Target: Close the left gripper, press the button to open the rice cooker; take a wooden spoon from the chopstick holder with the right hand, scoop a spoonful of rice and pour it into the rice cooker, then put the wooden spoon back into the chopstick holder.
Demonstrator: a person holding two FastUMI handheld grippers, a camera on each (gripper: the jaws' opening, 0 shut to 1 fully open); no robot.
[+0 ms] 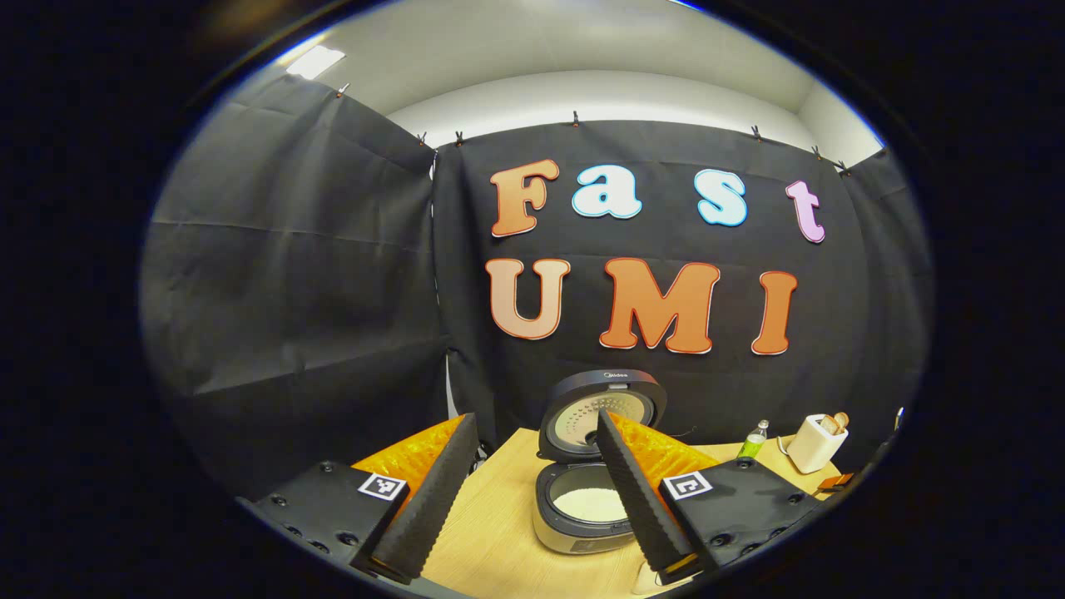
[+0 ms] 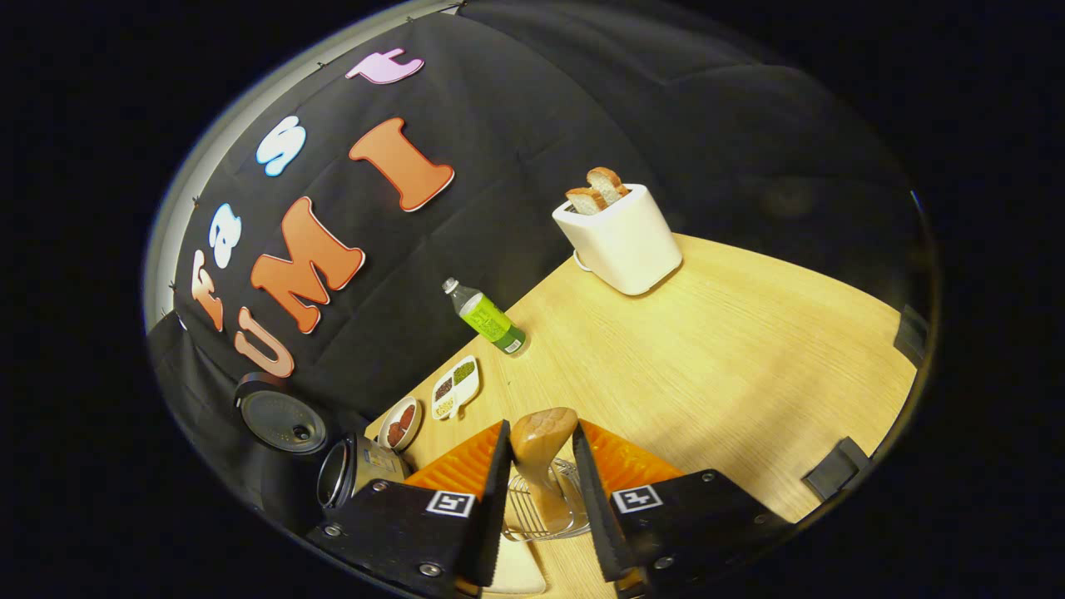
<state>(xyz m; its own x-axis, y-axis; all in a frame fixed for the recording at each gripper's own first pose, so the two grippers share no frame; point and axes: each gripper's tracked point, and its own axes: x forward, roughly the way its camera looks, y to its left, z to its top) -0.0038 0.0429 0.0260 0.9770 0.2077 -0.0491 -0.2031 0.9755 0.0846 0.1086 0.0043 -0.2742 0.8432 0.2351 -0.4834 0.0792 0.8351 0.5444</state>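
In the left gripper view the rice cooker (image 1: 582,512) stands on the wooden table with its lid (image 1: 603,412) raised and white rice in the pot. My left gripper (image 1: 532,499) hovers open in front of it, nothing between its fingers. In the right gripper view a wooden spoon (image 2: 542,445) stands head up in the wire chopstick holder (image 2: 532,516). My right gripper (image 2: 539,428) looks down on it. Its two fingertips lie against the sides of the spoon's head. The open rice cooker (image 2: 349,470) sits far left in that view.
A white toaster (image 2: 620,237) holding bread stands at the back of the table (image 2: 749,358). A green bottle (image 2: 487,320), a divided white dish (image 2: 456,387) and a small dish of red pieces (image 2: 399,423) line the wall side. Toaster (image 1: 815,443) and bottle (image 1: 753,443) lie right of the cooker.
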